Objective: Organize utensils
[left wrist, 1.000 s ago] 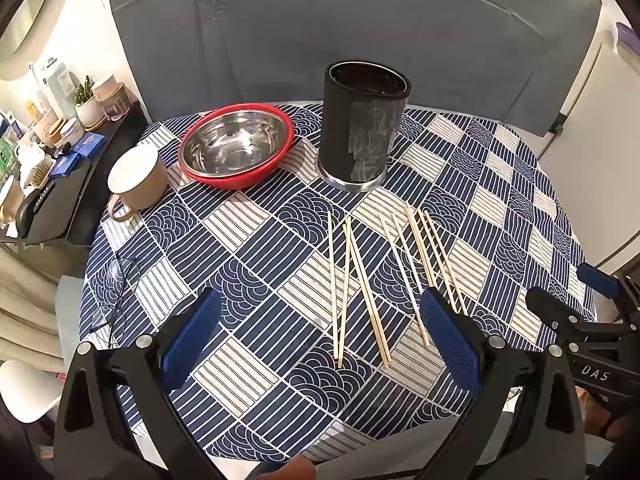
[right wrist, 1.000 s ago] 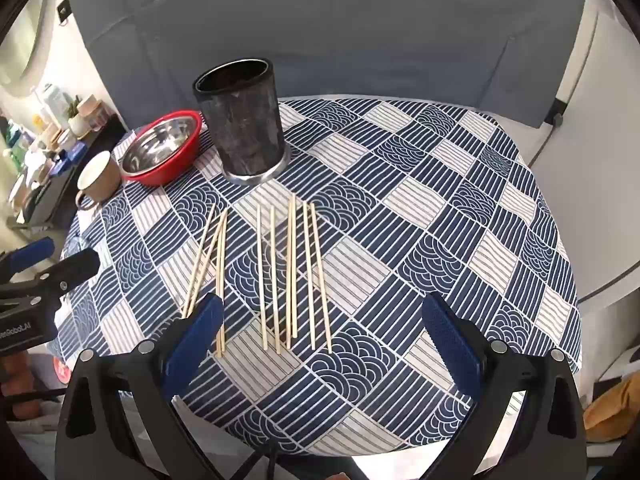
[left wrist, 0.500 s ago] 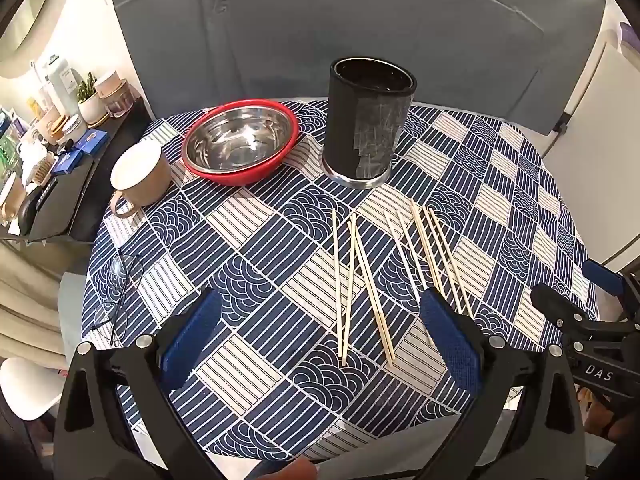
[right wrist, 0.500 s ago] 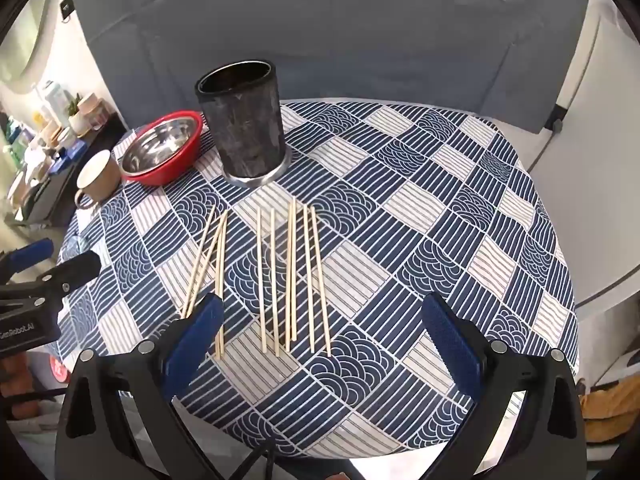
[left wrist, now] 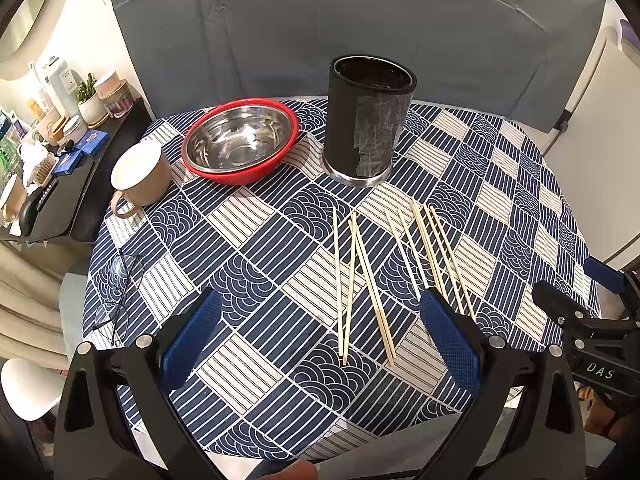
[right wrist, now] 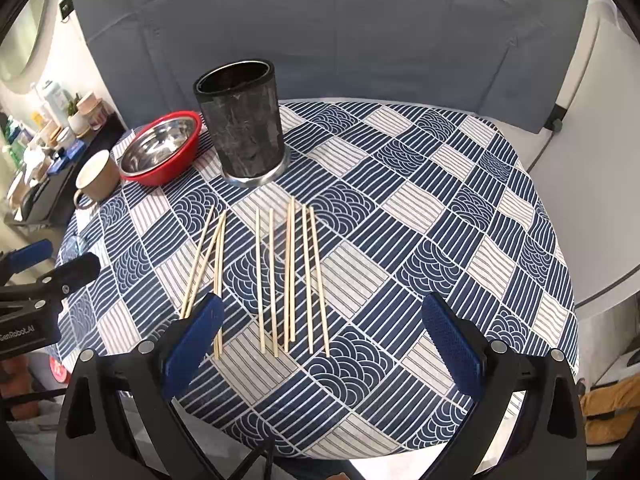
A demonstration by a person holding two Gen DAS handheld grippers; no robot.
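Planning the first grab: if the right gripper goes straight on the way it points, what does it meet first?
Most likely the chopsticks lying on the tablecloth. The open right gripper points down at them, and nothing stands between. The black holder is farther on; depth is uncertain.

9 pale chopsticks (right wrist: pixel 276 276) lie flat before the upright, empty black holder (right wrist: pixel 242 124)

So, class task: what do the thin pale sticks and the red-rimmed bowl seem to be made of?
Thin pale sticks: probably bamboo or light wood, with a matt, uniform tan colour. Red-rimmed bowl: the inside looks like polished steel, mirror-bright with reflections; the glossy red outside could be plastic or enamel, unclear which.
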